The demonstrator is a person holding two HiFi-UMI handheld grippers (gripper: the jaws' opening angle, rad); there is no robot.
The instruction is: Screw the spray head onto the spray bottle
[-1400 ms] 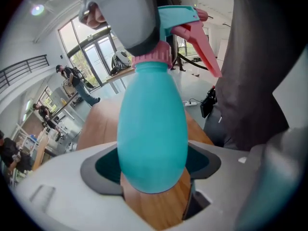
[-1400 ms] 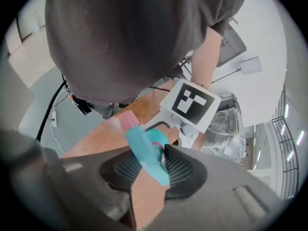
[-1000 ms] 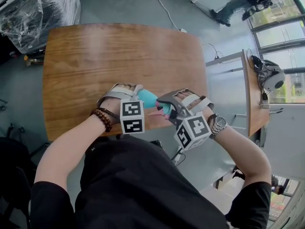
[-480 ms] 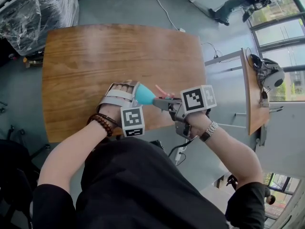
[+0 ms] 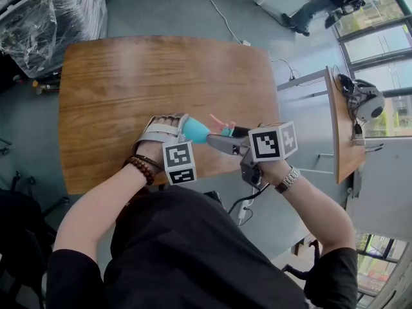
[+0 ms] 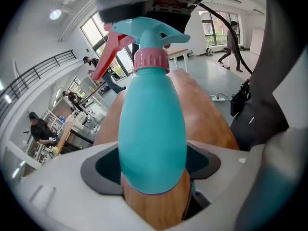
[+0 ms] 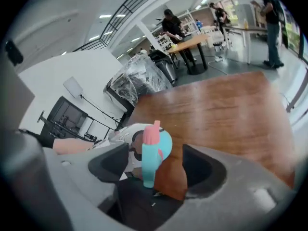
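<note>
Left claw [image 6: 152, 178] clamps the spray bottle [image 6: 151, 119]; right claw [image 7: 157, 169], just opened wide around the spray head [image 7: 149, 148], could regrip crooked and cross-thread it.

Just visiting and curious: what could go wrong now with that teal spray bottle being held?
1. The right gripper has just been opening its jaws, with the teal, pink-triggered spray head loose between them; if its pink collar is half-threaded, it may sit crooked.
2. Only the left gripper clamps the teal plastic bottle; a slip could drop it onto the wooden table.
</note>
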